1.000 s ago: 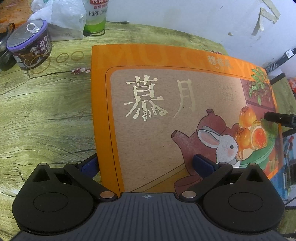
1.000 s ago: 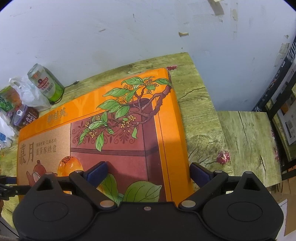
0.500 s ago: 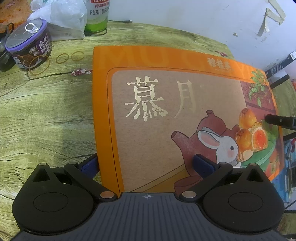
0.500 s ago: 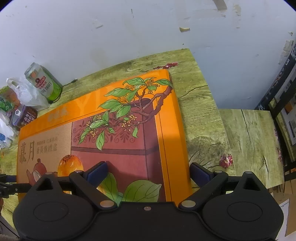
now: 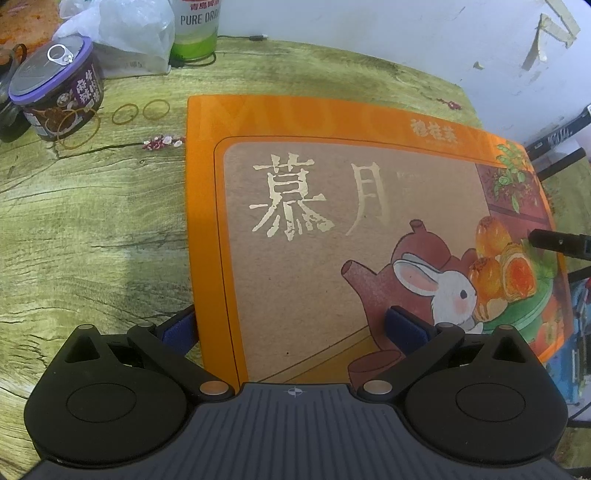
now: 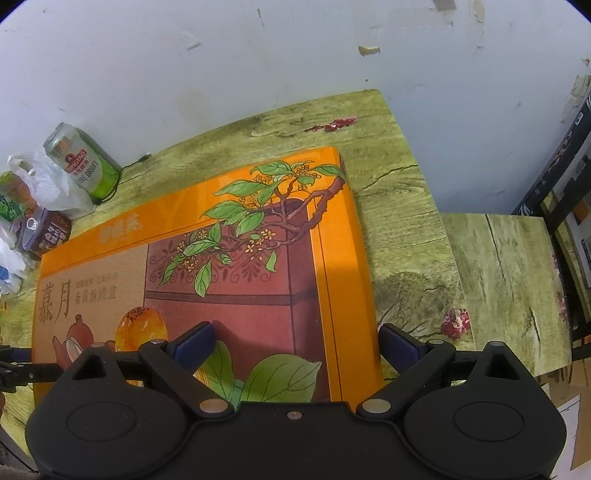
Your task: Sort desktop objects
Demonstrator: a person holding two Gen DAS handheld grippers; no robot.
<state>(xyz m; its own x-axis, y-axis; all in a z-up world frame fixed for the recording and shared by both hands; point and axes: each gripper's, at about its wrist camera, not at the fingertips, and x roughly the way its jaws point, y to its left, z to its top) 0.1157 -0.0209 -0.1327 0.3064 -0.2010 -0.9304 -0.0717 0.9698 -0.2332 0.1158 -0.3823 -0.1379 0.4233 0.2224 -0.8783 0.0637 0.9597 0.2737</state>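
Blue-padded left gripper (image 5: 293, 326) spread wide over the near left corner of the orange gift box (image 5: 332, 236), one pad outside the box's left edge above the table, the other over the printed lid by the rabbit; whether either pad presses the cardboard cannot be told, and nothing is pinched between them. Right gripper (image 6: 297, 341) likewise spread wide, straddling the box's near right corner (image 6: 258, 277), left pad above the red panel of the lid, right pad just beyond the orange border over the tabletop; no firm hold visible there either. Flat on the green wood-grain table (image 5: 92, 229) lies the box, lid up, gold characters, teapot, rabbit and egg-yolk pastries on one half, leafy flowering branch on the other. Seen at the right margin of the left wrist view, a dark finger of the other tool (image 5: 557, 242) over the pastry picture. Farther out, beyond the box's far left corner: three rubber bands (image 5: 125, 112) loose on the table, a purple-lidded can (image 5: 55, 88) with a pull ring, a crumpled clear plastic bag (image 5: 122, 33) and a green beer can (image 6: 83, 164) standing near the white wall (image 6: 258, 55). Off the box's right side, a second wood-grain surface (image 6: 502, 280), set lower and beside the table.
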